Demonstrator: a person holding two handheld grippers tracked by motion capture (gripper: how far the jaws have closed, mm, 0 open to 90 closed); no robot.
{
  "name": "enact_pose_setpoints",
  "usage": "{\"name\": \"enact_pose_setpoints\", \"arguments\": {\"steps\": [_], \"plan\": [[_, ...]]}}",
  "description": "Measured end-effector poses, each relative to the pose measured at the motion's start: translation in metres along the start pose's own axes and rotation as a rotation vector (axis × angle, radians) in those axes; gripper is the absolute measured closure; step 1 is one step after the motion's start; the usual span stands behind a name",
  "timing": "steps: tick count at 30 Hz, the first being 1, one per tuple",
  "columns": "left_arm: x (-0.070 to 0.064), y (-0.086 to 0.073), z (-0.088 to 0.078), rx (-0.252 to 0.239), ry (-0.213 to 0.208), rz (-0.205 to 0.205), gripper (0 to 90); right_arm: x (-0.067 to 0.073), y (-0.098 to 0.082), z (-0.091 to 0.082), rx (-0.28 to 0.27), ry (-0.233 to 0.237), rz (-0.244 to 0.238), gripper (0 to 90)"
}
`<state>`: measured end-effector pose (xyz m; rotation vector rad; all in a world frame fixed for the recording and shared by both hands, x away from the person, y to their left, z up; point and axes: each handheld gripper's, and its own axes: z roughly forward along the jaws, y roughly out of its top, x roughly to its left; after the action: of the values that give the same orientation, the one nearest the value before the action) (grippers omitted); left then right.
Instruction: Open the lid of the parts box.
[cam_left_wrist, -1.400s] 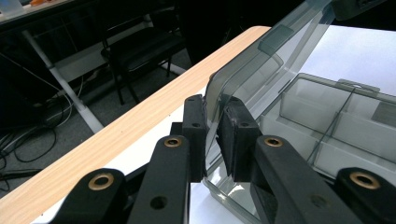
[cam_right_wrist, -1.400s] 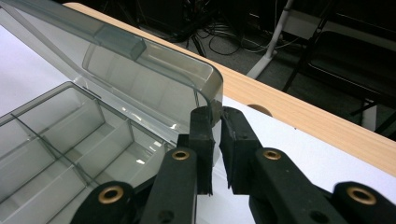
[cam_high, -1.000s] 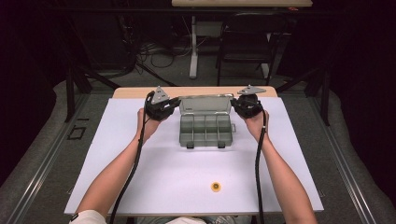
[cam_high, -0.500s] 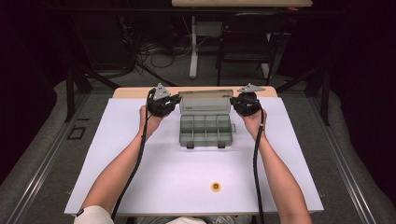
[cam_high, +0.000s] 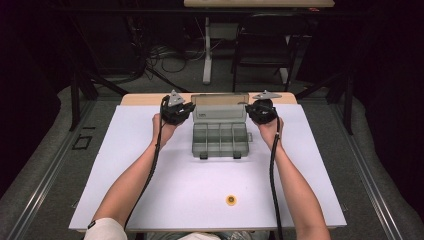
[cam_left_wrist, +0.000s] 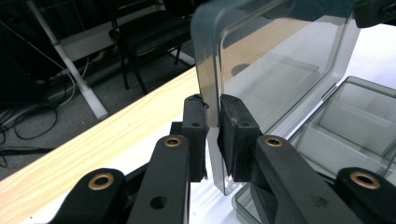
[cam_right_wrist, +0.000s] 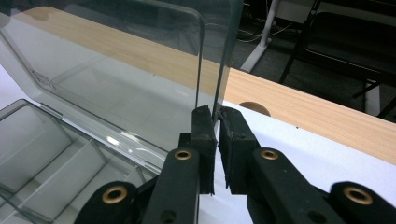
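Observation:
A clear grey compartment box sits open at the back middle of the white table. Its lid stands raised behind the tray. My left gripper is shut on the lid's left edge; in the left gripper view the lid is pinched between the gripper jaws. My right gripper is shut on the lid's right edge; in the right gripper view the lid rim is held by the gripper. The box compartments look empty.
A small yellow round piece lies on the white table cover near the front. A wooden table edge runs behind the box. Chairs and cables stand on the dark floor beyond.
The lid has swung further up and back, with both grippers holding its edges and moving slightly toward the far side.

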<state>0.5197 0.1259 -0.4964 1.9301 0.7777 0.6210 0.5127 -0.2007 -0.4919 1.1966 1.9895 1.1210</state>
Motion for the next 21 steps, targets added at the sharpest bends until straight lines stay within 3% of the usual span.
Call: {"name": "enact_pose_setpoints", "arguments": {"steps": [10, 13, 21], "plan": [[0.001, -0.008, 0.01, 0.034, 0.006, -0.022, 80.7, 0.0, -0.002, 0.007, 0.002, -0.013, 0.005, 84.4], [0.002, -0.011, 0.013, 0.042, 0.002, -0.032, 80.7, 0.0, -0.004, 0.009, 0.017, -0.015, -0.01, 84.0], [0.001, -0.019, 0.022, 0.085, 0.009, -0.036, 79.9, -0.001, -0.011, 0.02, 0.057, -0.011, 0.013, 83.5]]}}
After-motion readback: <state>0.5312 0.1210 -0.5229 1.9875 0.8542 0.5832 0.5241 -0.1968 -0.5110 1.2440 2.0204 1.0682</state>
